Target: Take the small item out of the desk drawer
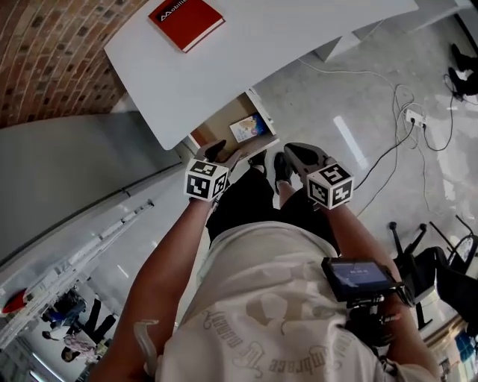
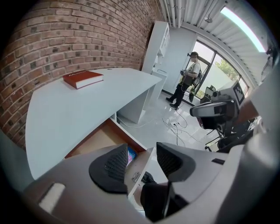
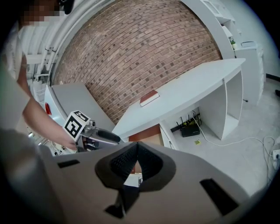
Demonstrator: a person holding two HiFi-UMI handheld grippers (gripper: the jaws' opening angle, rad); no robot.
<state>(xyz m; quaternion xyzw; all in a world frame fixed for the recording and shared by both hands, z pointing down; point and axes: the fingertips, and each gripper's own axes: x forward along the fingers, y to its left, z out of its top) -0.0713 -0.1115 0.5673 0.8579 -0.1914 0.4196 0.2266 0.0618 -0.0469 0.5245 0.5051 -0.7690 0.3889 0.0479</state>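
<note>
The left gripper (image 2: 142, 147) points steeply down at the open desk drawer (image 2: 94, 141), its jaws a moderate way apart with no pad pressing on anything. Seen through the gap is the drawer's white front panel (image 2: 141, 166). Whether the panel stands between the jaws or only below them cannot be told. The small item (image 1: 250, 127), a flat piece with a blue printed cover, lies on the drawer floor just ahead of this gripper, showing as a blue sliver past the tip of its left jaw. Farther ahead and up, a red book (image 1: 185, 19) lies on the white desk (image 1: 224, 71), with a brick wall (image 2: 65, 39) behind. To the right, beside the left gripper but apart from it, the right gripper (image 3: 136, 147) is held less steeply. Its jaws are closed together at the tips with nothing between them, and it is clear of the drawer. Below it are the person's black shoes (image 1: 282, 168), and off to its right, cables (image 1: 388, 149) trail over the pale floor.
</note>
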